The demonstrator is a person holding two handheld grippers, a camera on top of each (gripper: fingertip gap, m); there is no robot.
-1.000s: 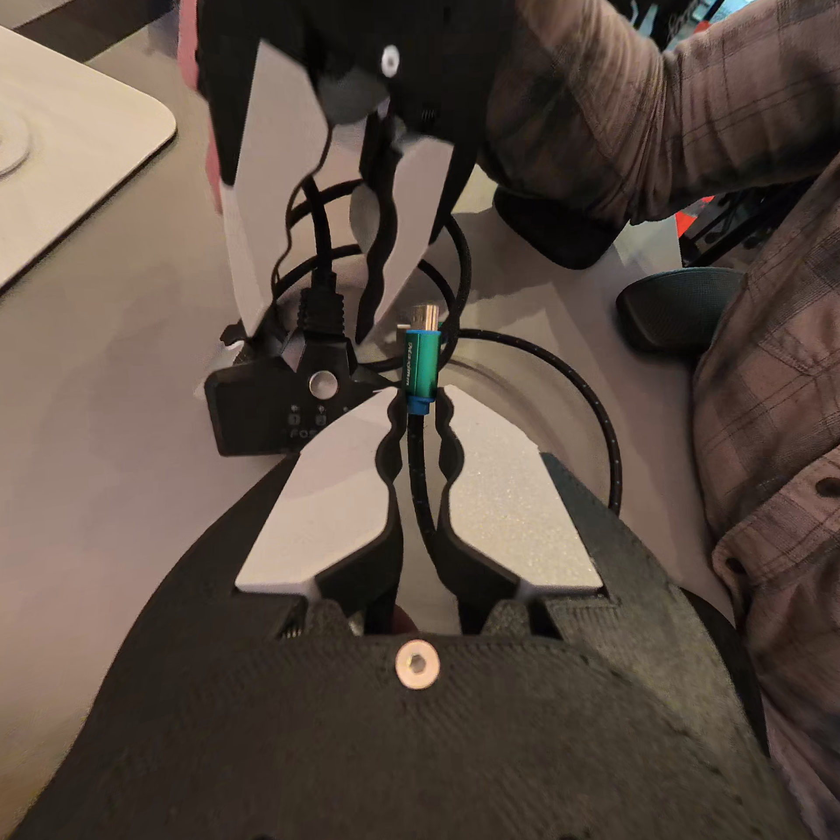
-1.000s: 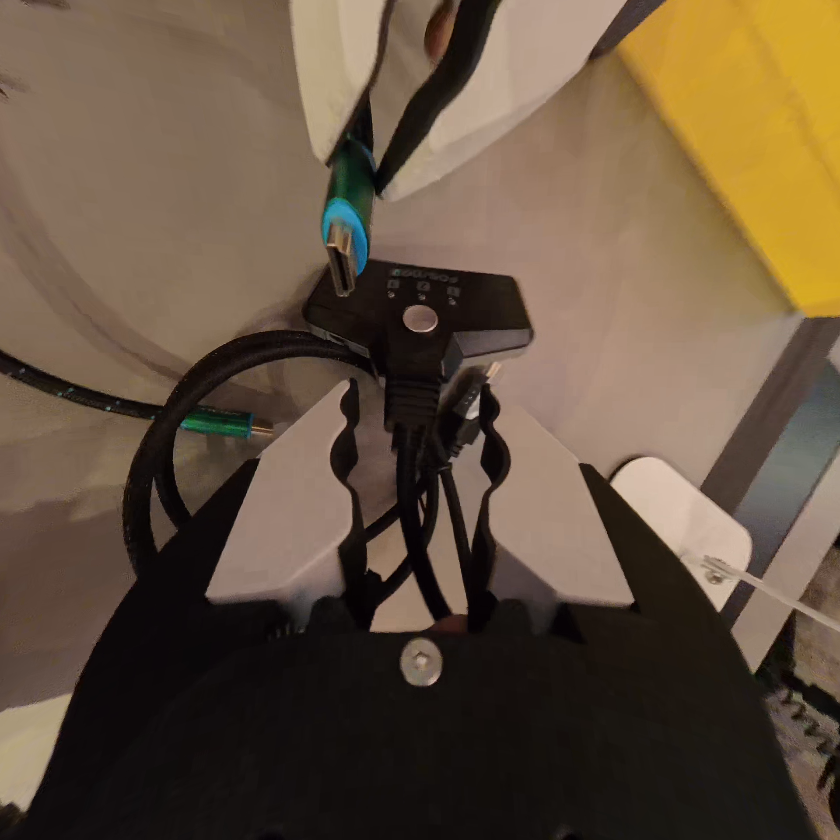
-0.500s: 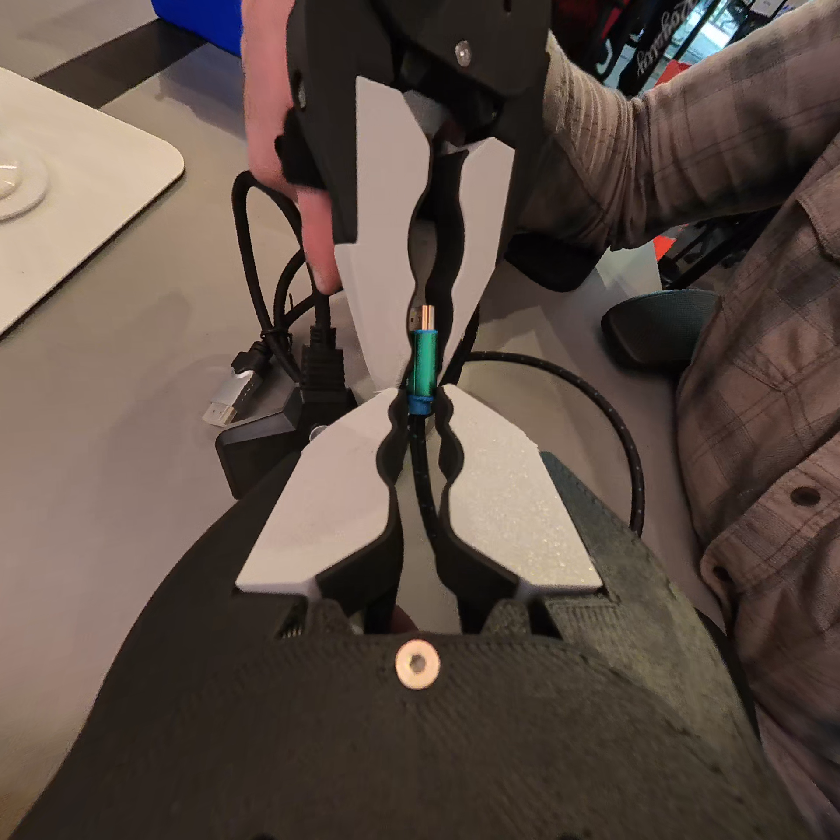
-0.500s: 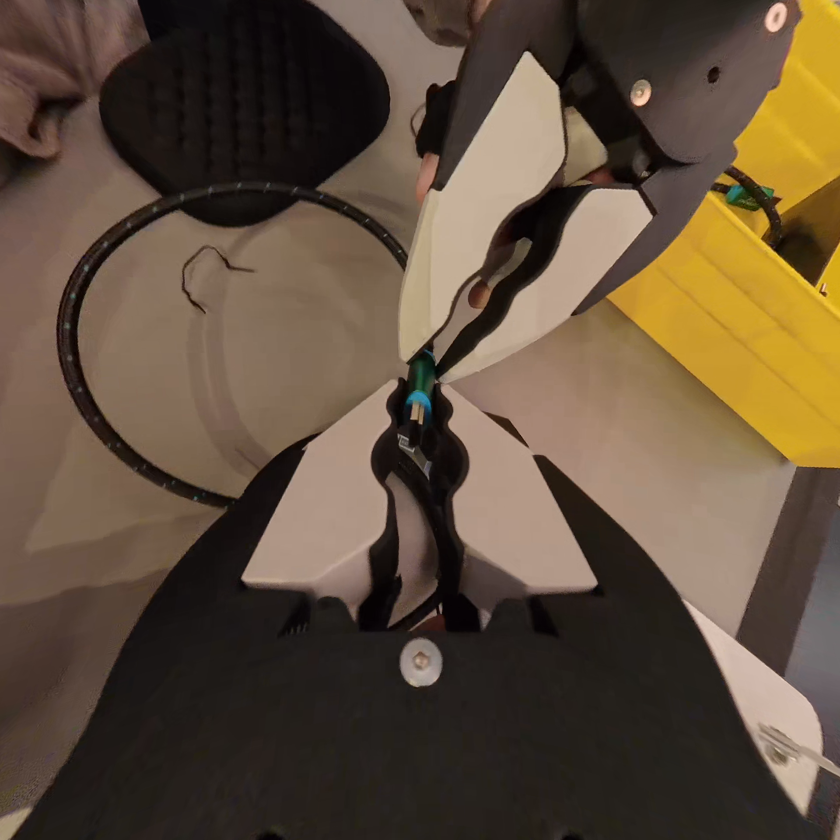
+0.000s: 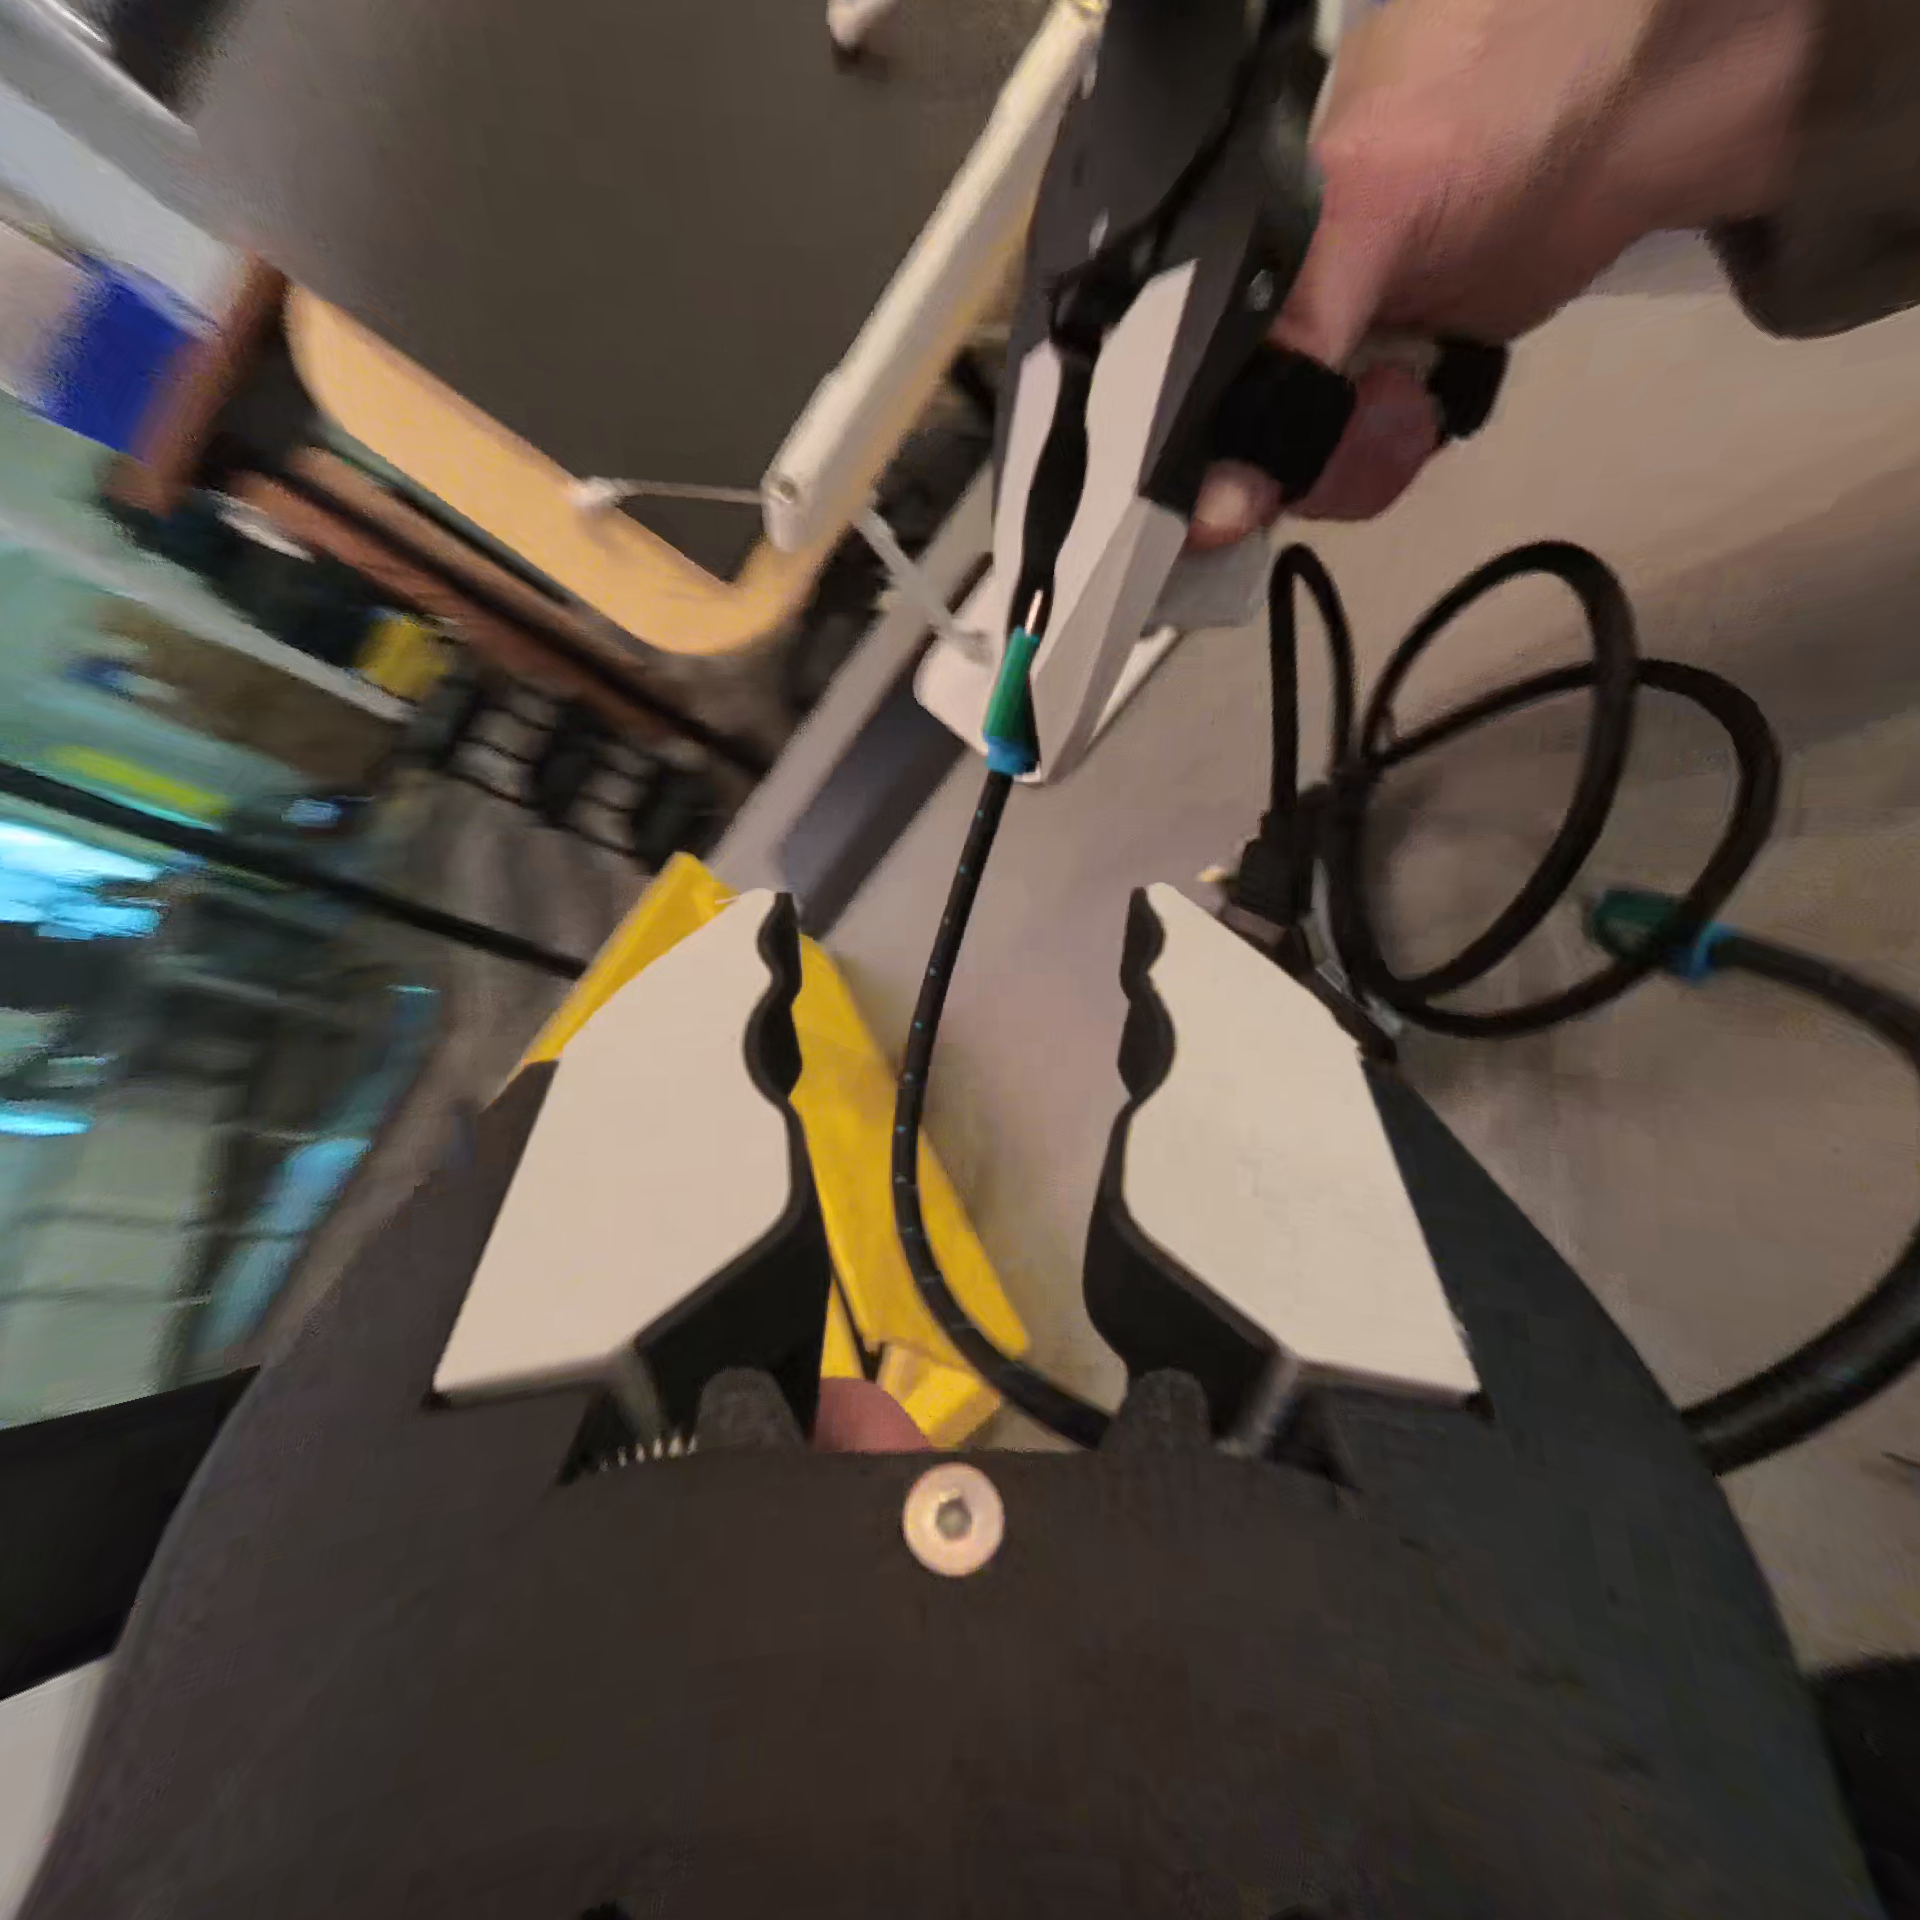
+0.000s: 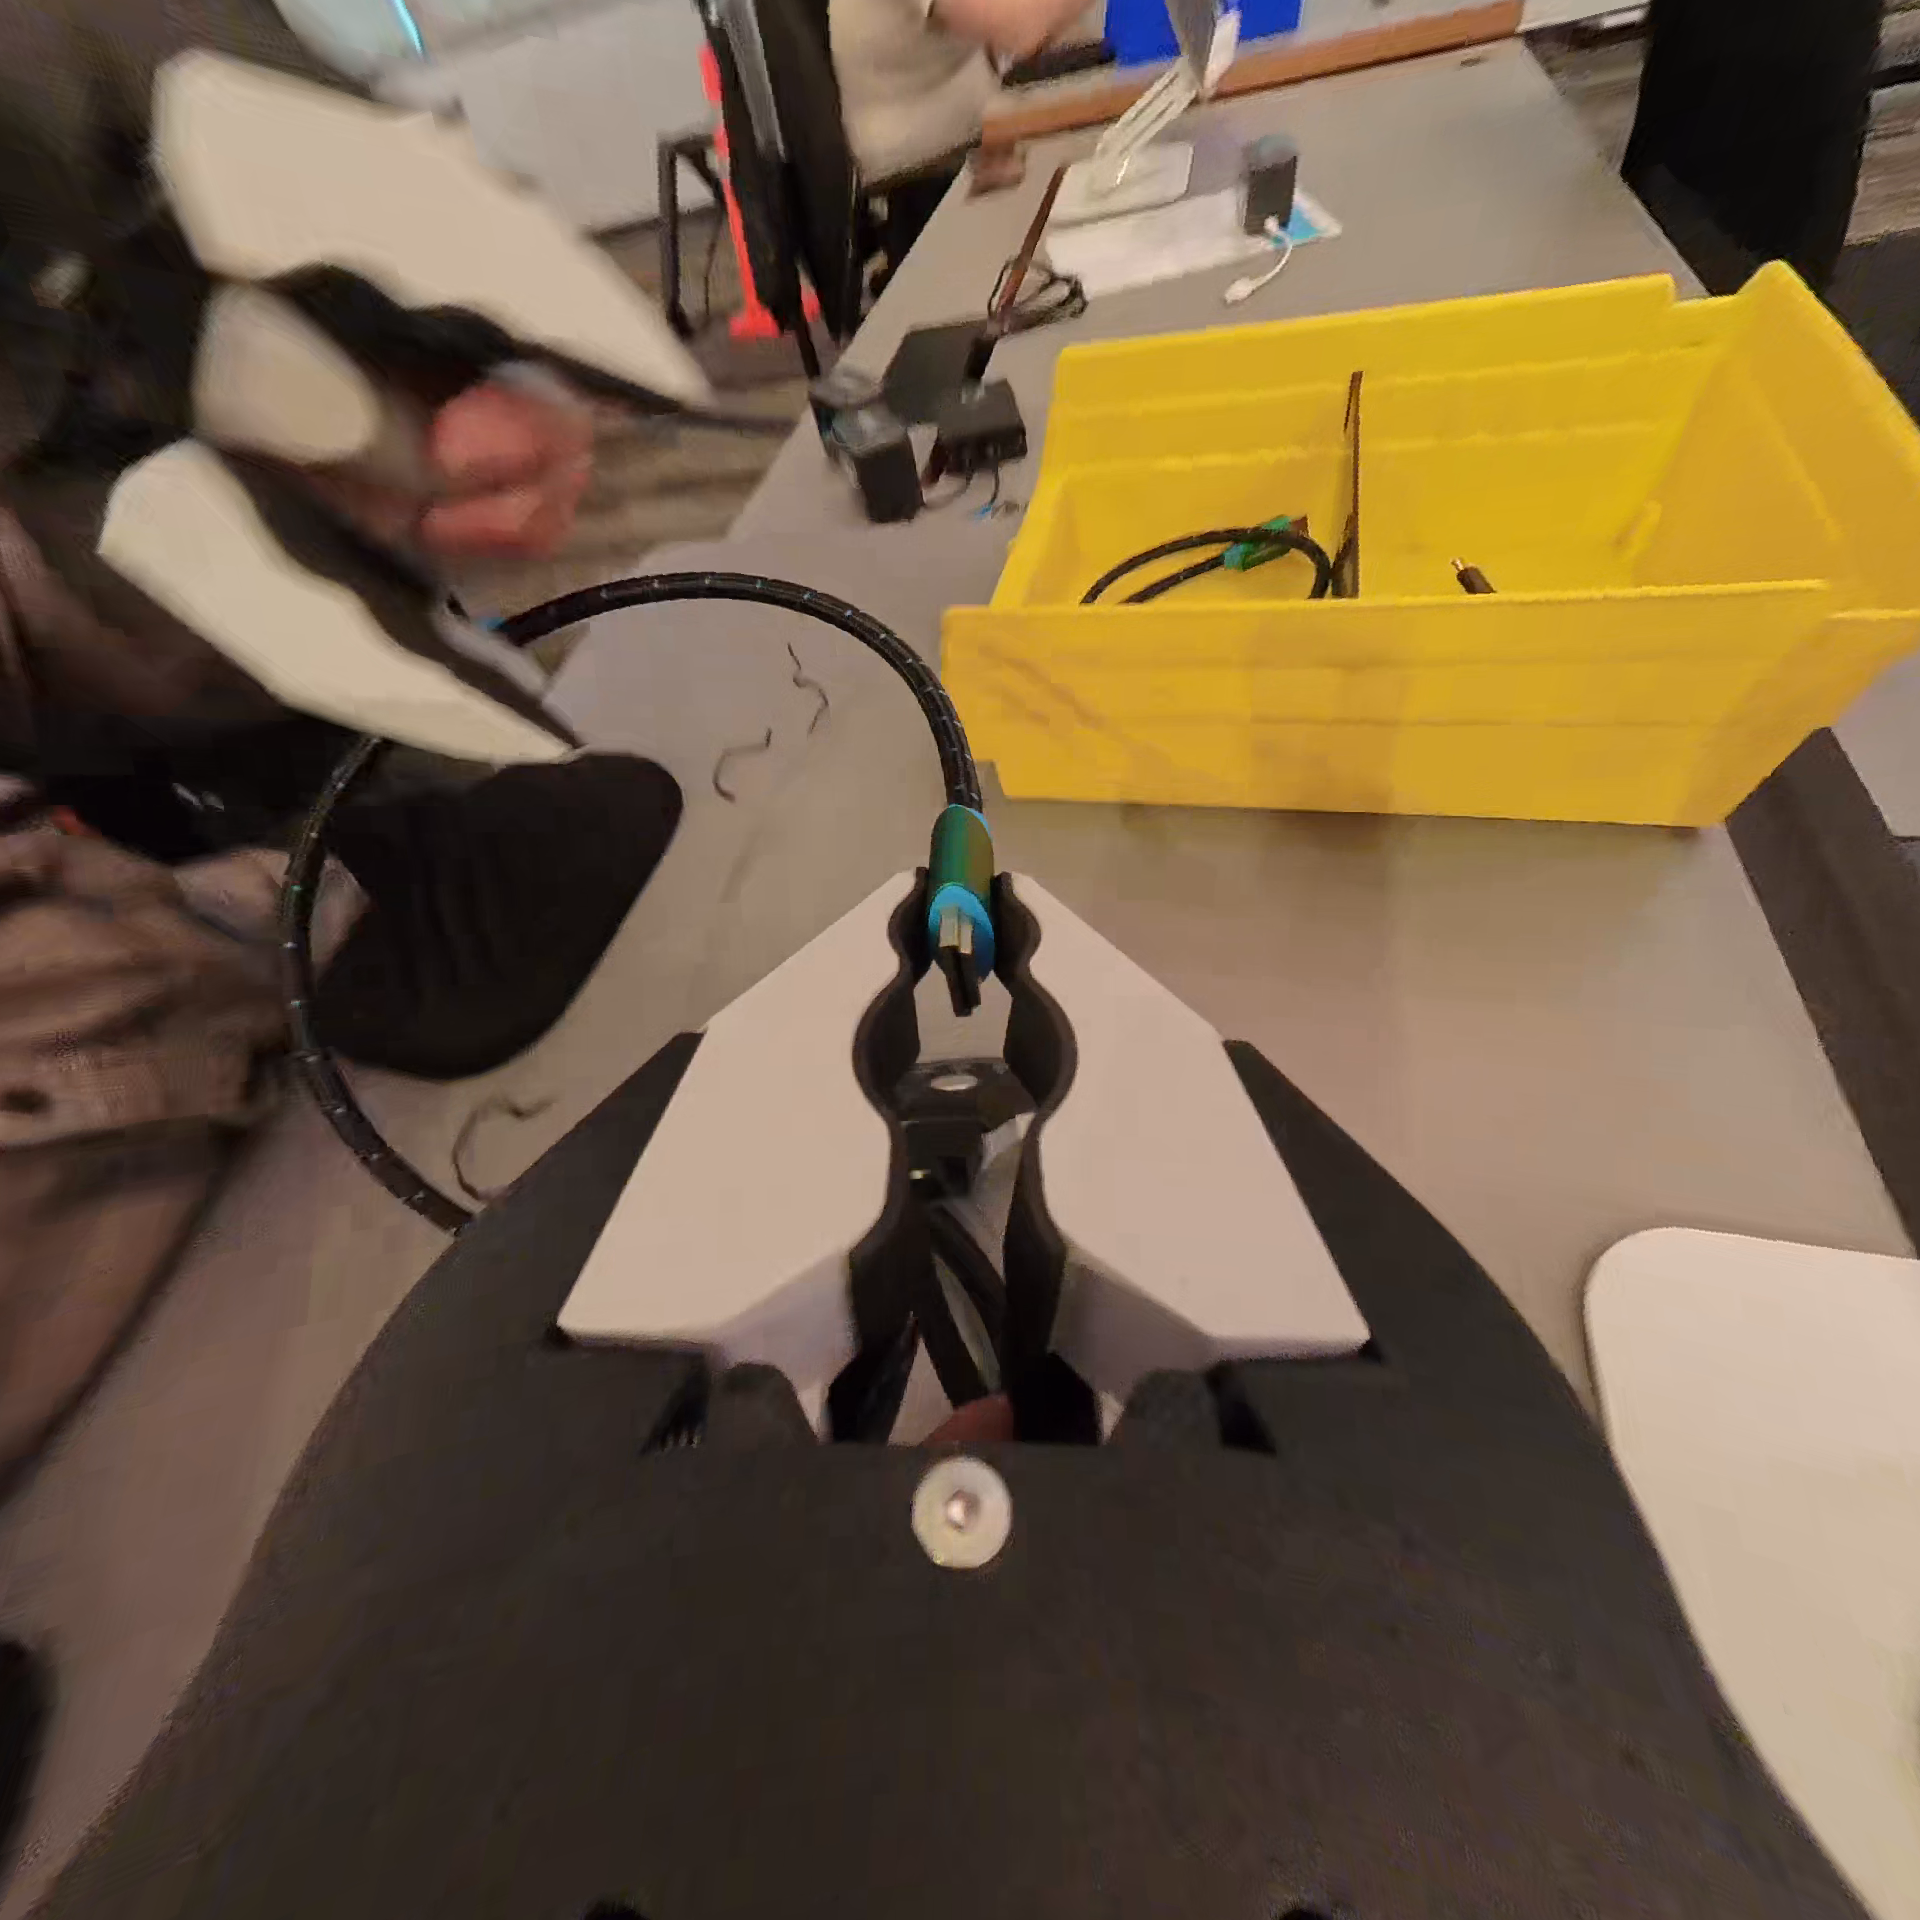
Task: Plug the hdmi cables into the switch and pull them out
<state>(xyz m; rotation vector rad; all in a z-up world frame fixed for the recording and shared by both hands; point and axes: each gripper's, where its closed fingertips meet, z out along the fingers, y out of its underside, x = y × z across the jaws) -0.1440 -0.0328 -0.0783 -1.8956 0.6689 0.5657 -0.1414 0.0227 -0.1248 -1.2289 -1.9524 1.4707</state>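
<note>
My right gripper [image 6: 961, 891] is shut on the green and blue HDMI plug [image 6: 958, 883], with its metal tip pointing back toward the camera. The plug's braided black cable [image 6: 790, 613] arcs away to the left. The black switch [image 6: 951, 1101] lies on the table under that gripper, seen through its jaws. In the left wrist view my left gripper [image 5: 961, 914] is open, and the braided cable [image 5: 935, 1018] passes between its fingers without touching them. The right gripper [image 5: 1029, 758] holds the plug [image 5: 1013, 691] farther ahead. The open left gripper [image 6: 623, 571] shows blurred at upper left in the right wrist view.
A yellow bin [image 6: 1403, 707] with cables inside stands at the back right. A white pad [image 6: 1766, 1507] lies at the right edge. Coiled black cables [image 5: 1507, 779] and a second green plug [image 5: 1642, 925] lie on the grey table. A person's sleeve is at the left. Some 8 cm of space lies between my two pairs of fingers.
My right gripper closed on the green plug while the left still held it. The left gripper has now opened, let go and drawn back. Both views have swung.
</note>
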